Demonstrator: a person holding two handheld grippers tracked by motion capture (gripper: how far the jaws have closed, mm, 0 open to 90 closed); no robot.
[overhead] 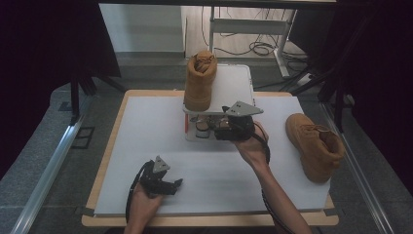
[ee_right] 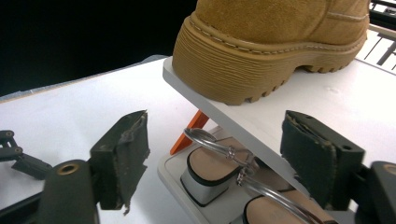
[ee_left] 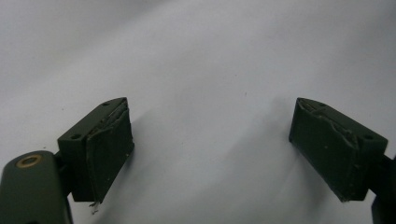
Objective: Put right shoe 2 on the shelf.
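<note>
Boots are the work in hand: one tan boot (overhead: 199,82) stands on the upper shelf (overhead: 233,87) of a small white rack at the desk's (overhead: 146,146) far edge, the other boot (overhead: 314,146) waits on the desk to the right. Right claw (overhead: 207,121) sits at the rack's front, jaws wide apart and holding nothing, facing sandals (ee_right: 212,170) on the lower shelf. Left claw (overhead: 176,184) rests low near the desk's front, open and empty, probably parked clear.
</note>
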